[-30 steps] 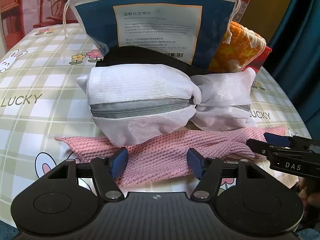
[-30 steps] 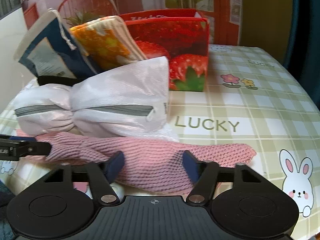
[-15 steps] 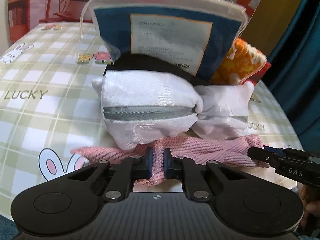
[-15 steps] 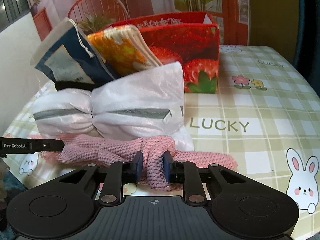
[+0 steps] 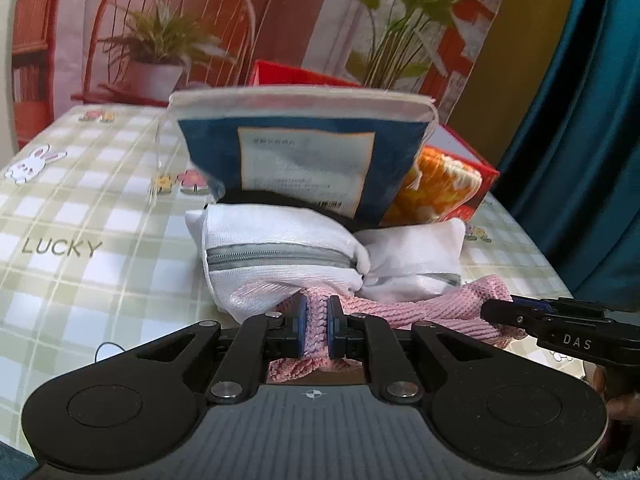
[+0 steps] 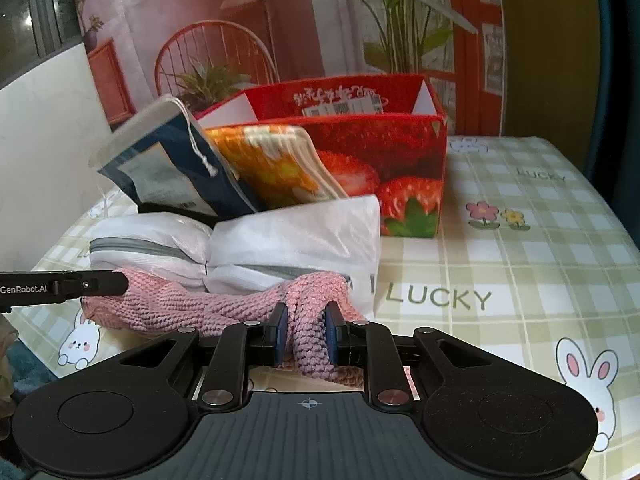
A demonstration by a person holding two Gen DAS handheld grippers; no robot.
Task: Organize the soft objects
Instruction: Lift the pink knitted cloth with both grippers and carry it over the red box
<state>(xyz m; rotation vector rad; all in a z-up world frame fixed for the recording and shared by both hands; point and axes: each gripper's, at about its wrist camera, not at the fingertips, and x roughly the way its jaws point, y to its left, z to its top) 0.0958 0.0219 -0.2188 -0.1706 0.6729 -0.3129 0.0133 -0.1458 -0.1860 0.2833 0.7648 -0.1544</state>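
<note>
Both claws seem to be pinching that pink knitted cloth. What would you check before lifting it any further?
1. Left gripper shut on the pink knitted cloth: ok.
2. Right gripper shut on the same cloth: ok.
3. Cloth free of the white mesh zip bag: not ok, the bag overlaps it.
4. Blue drawstring pouch steady: cannot tell, it leans over the bag.
5. Red strawberry-print box open on top: ok.

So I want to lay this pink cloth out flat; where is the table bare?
Bare tablecloth lies right of the white mesh bag and strawberry box, and left of the bag in the left wrist view. It is crowded where the blue pouch and orange cloth lean behind the bag.
</note>
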